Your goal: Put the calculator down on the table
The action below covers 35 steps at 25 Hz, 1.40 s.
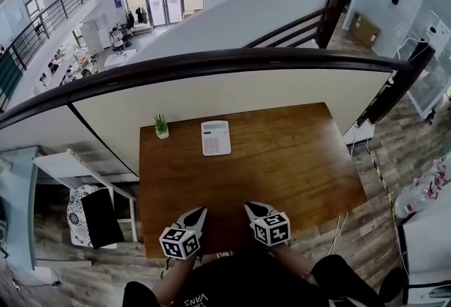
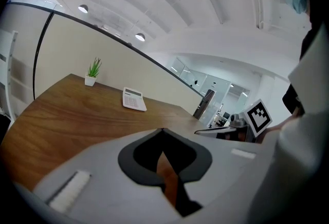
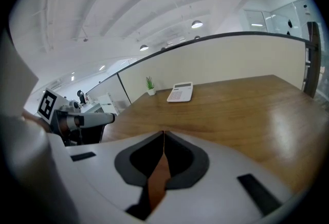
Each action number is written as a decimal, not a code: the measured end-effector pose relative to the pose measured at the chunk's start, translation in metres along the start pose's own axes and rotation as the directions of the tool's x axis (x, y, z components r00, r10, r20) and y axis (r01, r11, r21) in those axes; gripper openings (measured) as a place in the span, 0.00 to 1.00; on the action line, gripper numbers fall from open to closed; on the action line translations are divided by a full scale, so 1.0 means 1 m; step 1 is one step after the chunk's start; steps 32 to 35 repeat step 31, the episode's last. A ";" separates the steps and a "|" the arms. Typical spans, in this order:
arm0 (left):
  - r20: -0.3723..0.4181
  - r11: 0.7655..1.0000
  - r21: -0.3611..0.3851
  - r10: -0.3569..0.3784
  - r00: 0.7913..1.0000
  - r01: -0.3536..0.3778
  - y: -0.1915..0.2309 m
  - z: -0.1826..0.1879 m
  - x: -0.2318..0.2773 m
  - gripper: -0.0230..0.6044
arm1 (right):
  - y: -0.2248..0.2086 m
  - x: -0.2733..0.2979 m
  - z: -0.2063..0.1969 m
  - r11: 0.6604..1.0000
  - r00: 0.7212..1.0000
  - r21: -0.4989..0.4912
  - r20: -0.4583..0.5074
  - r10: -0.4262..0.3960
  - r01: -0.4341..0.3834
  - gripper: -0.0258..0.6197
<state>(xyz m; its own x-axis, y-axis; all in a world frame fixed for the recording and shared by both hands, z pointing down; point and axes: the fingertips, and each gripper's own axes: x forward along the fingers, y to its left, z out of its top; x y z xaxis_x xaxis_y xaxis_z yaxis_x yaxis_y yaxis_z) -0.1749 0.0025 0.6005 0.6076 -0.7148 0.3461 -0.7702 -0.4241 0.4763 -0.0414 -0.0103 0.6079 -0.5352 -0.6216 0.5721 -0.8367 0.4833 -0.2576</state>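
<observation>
Seen from the head view, the calculator [image 1: 215, 137] lay flat, keys up, on the far part of the table [image 1: 296, 165]. It sat just right of a small potted plant [image 1: 161, 126] and close to the pale wall [image 1: 232, 94] along the table's far edge. The left gripper [image 1: 199, 211] and the right gripper [image 1: 250, 208] were side by side at the near edge. Both pointed toward the calculator and were well apart from it, with bare wood between. Whether either one touched the tabletop could not be told from above.

In the left gripper view, that gripper's jaws were closed tip to tip with nothing between them. Only the wood showed through the gap behind the tips. The calculator lay far ahead and a little left of the tips, with the plant farther left beside the wall. The right gripper's marker cube [image 2: 258, 116] stood at the right of the picture.

In the right gripper view, the jaws likewise met at the tips and were empty. The calculator lay well ahead, almost straight beyond them, and the plant was just left of it. The left gripper showed low at the left, level with the table's near edge.
</observation>
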 end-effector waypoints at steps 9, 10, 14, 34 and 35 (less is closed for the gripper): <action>0.015 1.000 -0.008 0.007 1.000 -0.007 0.002 -0.002 -0.008 0.05 | 0.005 0.000 0.001 1.000 1.000 -0.023 0.022 -0.006 0.007 0.06; 0.016 1.000 -0.009 0.008 1.000 -0.008 0.002 -0.003 -0.007 0.05 | 0.005 0.000 0.002 1.000 1.000 -0.021 0.025 -0.006 0.007 0.06; 0.021 1.000 -0.010 0.009 1.000 -0.008 0.000 -0.003 -0.006 0.05 | 0.003 -0.002 0.003 1.000 0.999 -0.018 0.033 -0.003 0.003 0.06; 0.014 1.000 -0.019 0.004 1.000 -0.004 -0.001 -0.004 0.005 0.05 | 0.001 0.000 0.008 1.000 0.998 0.014 0.064 0.026 -0.027 0.06; 0.014 1.000 -0.019 0.004 1.000 -0.004 -0.001 -0.004 0.005 0.05 | 0.001 0.000 0.008 1.000 0.998 0.014 0.064 0.026 -0.027 0.06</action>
